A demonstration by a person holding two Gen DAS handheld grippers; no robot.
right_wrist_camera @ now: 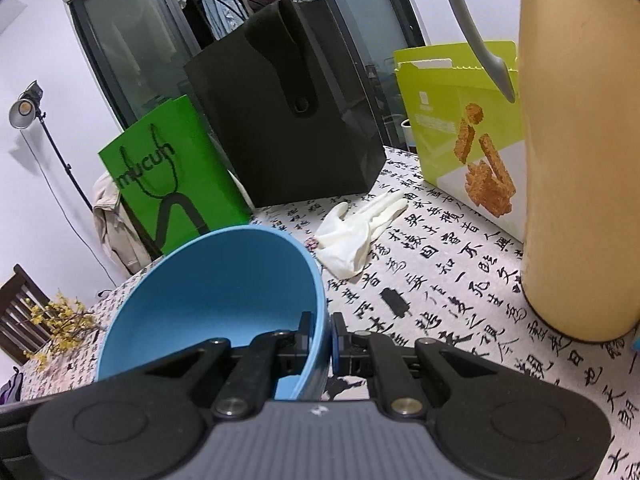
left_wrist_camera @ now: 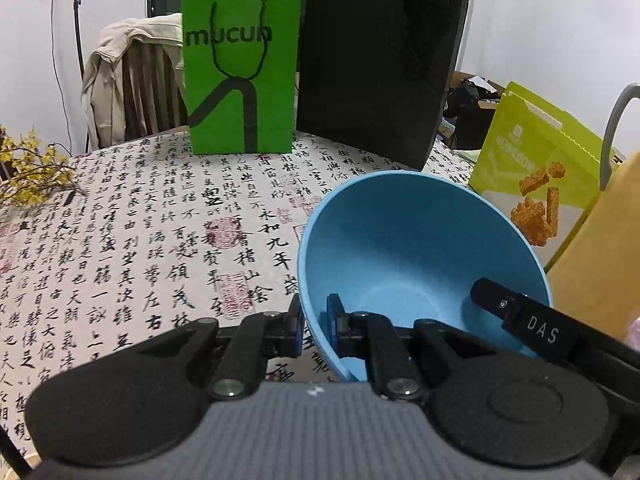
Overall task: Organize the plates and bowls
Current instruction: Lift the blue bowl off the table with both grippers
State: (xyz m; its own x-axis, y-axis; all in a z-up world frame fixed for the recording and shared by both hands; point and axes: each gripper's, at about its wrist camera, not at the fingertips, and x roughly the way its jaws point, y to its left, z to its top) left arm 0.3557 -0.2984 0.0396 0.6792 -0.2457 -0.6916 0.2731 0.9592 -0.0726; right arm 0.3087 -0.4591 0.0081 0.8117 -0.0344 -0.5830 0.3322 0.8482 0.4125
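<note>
A blue bowl [left_wrist_camera: 420, 256] hangs tilted above the calligraphy-print tablecloth [left_wrist_camera: 160, 240], held from two sides. My left gripper [left_wrist_camera: 316, 324] is shut on the bowl's left rim, one pad outside the wall and one inside. In the right wrist view the same blue bowl [right_wrist_camera: 212, 292] fills the lower left, and my right gripper [right_wrist_camera: 321, 336] is shut on its right rim. A finger of the right gripper, marked DAS, shows over the bowl's right edge in the left wrist view. No plates are in view.
A green paper bag [left_wrist_camera: 242, 72] and a black bag [left_wrist_camera: 376, 68] stand at the back. A lime snack box [right_wrist_camera: 460, 128] and a tall yellow jug [right_wrist_camera: 580, 152] stand to the right. A white glove [right_wrist_camera: 356, 232] lies on the cloth. Yellow flowers [left_wrist_camera: 32, 172] lie left.
</note>
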